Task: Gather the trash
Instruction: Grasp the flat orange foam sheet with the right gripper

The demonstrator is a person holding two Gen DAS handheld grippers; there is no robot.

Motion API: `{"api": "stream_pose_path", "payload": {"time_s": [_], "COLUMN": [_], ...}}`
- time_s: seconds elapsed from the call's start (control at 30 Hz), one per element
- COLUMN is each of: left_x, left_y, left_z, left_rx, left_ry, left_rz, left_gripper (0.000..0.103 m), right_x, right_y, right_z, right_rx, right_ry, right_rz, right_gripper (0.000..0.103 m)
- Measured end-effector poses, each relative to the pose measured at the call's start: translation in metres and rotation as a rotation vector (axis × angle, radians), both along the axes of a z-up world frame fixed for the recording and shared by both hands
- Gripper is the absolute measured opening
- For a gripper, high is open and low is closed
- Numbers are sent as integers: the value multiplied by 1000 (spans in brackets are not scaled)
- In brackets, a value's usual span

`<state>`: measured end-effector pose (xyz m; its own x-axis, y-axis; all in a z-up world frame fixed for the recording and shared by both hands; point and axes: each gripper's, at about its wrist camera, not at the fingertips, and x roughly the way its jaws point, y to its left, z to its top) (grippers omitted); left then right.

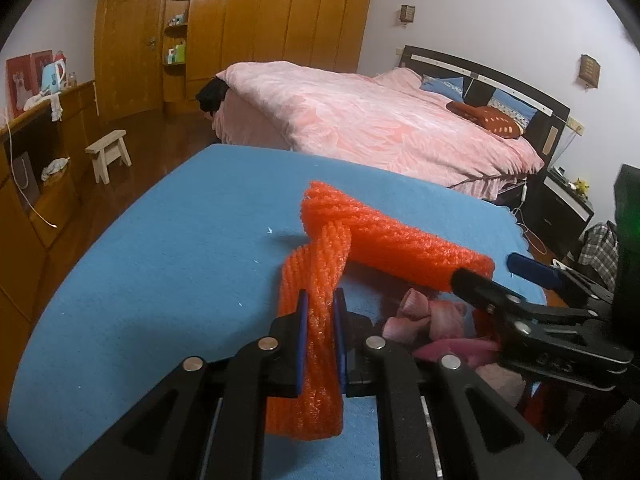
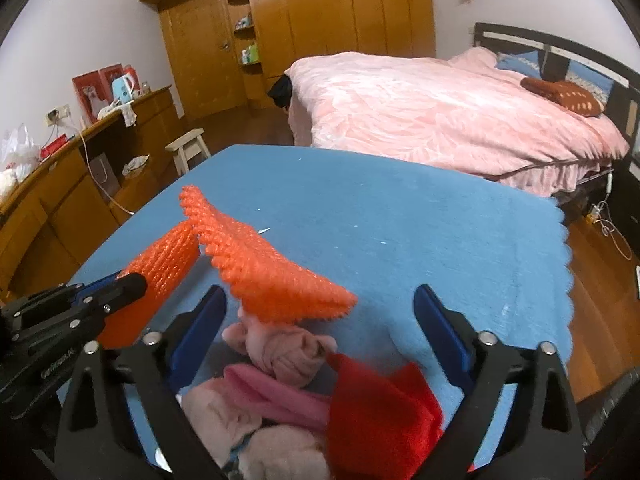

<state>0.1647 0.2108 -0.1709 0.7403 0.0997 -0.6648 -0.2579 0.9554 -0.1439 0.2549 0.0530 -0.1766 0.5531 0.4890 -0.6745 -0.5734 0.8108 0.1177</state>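
The biggest thing in front of me is the blue fleece-covered table (image 1: 160, 280), with a bed under a pink patterned quilt (image 1: 360, 120) beyond its far edge and a honey-brown wooden wardrobe wall (image 1: 280, 8) behind that. On the cloth, toward its near edge, sits the trash I am after: a long orange foam-net sleeve (image 1: 320, 344), bent into a V, with one leg running up from my left gripper (image 1: 321, 340) and the other leg slanting away to the right. My left gripper is clamped tight, its blue pads pinching that leg of the sleeve. My right gripper (image 2: 320, 332) stands wide apart with nothing pressed between its pads; the sleeve's free end hangs just above the gap. Only the right wrist view shows the heap below it plainly: a bunched pale-pink cloth (image 2: 288, 356), a rose-pink strip (image 2: 276, 396) and a crumpled red cloth (image 2: 380, 412). The left view catches just the pink part, behind the right gripper's black finger (image 1: 480, 288). Both grippers point down at a slant toward the cloth. Some raised lettering on the left gripper's frame in the right view is too blurred to read.
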Motion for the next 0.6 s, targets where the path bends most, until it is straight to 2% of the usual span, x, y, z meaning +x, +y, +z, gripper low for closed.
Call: {"api": "stream_pose_path", "payload": {"time_s": [0.07,0.13,0.2,0.27,0.53,0.6], "left_x": [1,1,2,2,1,-1], "left_y": [1,1,1,4,6,6], "left_z": [-1,-2,-2,-3,1,2], "left_rx": [-2,-3,-3,-6,-4,5], "left_ry": [1,2,2,1,-7,-9], "left_rz": [-1,-4,-2,1,21,35], "left_gripper": [12,12,12,12,12,12], "right_x": [4,6,9,10,-12,-16], "right_y": [6,10,14,16,7,7], "right_z": [-3,-4,-7,-9,7,11], "right_rx": [-1,2,11,29,54,44], "right_ry": [14,21,53,90,78,61], "right_rz": [20,39,74,105,128,130], "right_gripper": [75,58,25,3,0,4]}}
